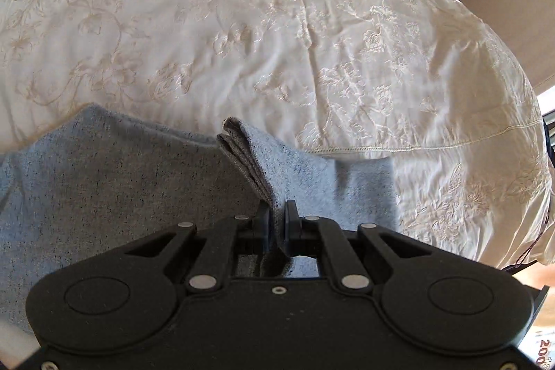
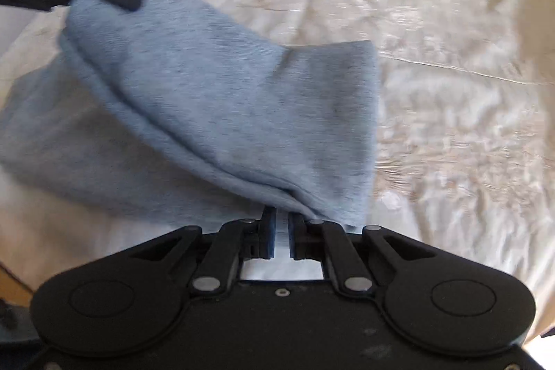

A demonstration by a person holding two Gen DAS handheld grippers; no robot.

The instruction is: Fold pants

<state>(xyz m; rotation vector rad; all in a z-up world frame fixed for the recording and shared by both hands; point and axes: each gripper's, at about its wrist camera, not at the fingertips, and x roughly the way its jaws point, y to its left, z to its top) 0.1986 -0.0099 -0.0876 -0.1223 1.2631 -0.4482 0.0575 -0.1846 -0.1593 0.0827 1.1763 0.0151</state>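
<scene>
Pants [image 2: 215, 99] are clamped in left claw [image 1: 276, 214] and right claw [image 2: 281, 221]; carry both corners level over the bed [image 1: 242, 23] so edges align.

Left hand-held gripper [image 1: 276, 214] pinching grey pants [image 1: 104, 169], embroidered bedspread [image 1: 242, 23]

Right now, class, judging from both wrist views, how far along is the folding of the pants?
Partway. Done: the grey pants are already doubled, layered edges showing near the left gripper. In hand: both the left gripper and the right gripper are shut on the fabric, lifting a folded section above the white bedspread. Left: laying that section down flat and letting go.
</scene>
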